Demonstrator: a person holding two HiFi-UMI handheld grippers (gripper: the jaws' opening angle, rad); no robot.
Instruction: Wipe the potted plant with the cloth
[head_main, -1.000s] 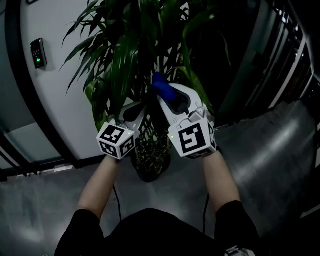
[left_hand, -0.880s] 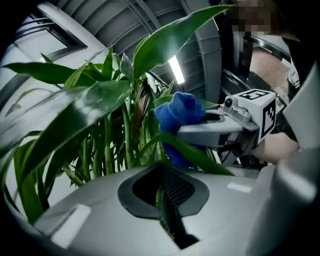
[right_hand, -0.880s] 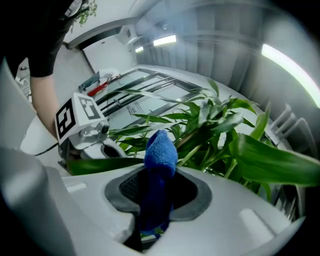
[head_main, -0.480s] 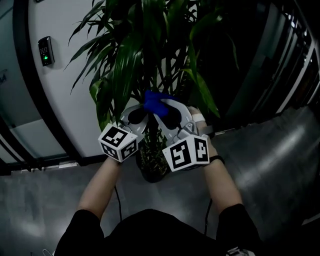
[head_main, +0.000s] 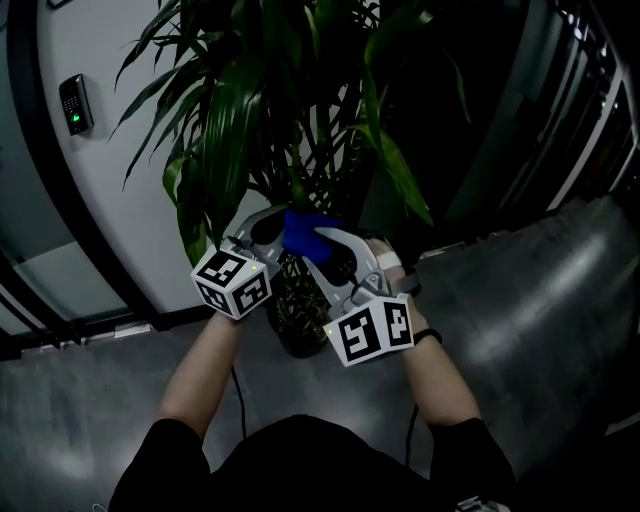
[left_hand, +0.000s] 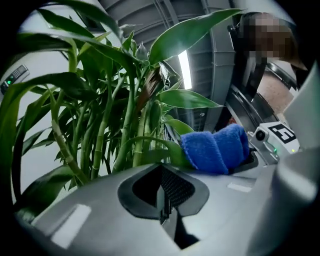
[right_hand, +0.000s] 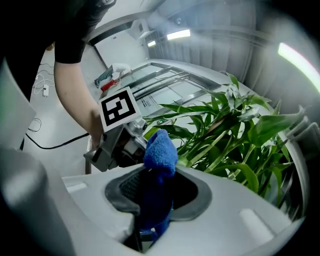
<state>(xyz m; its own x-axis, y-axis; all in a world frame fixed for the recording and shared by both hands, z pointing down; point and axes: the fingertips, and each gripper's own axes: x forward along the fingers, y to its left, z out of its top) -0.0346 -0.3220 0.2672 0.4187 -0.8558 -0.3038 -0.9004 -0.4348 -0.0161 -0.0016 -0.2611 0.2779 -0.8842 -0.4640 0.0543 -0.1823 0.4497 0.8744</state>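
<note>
**Cloth pinched in the right jaws, held at a leaf just ahead of the left jaws**

In the right gripper view, the right gripper (right_hand: 151, 202) is seen with its jaws clamped on the cloth (right_hand: 160, 150). A folded blue end stands up past the jaw tips. The left gripper (left_hand: 161, 194) is seen in its own view with the jaws pressed together, and nothing is visible between them.

Just ahead of the left jaws a leaf (left_hand: 162, 149) arches across, with its long axis running left to right. Its right end passes under the cloth, which is bunched ahead of those jaws and to their right. Whether the cloth actually presses on the leaf cannot be told. From the right jaws, the plant (right_hand: 225, 135) lies ahead and to the right, and the left gripper sits just ahead and to the left.

The right gripper is judged the nearer one for wiping, since it carries the cloth. The stroke is likely to run along the leaf's long axis. The left jaws seem placed to steady the leaf, though none is gripped.

Farther ahead of the left jaws the stems (left_hand: 127, 125) rise upright. In the head view the pot (head_main: 300, 338) is seen below both grippers, with the wall (head_main: 110, 200) behind.
</note>
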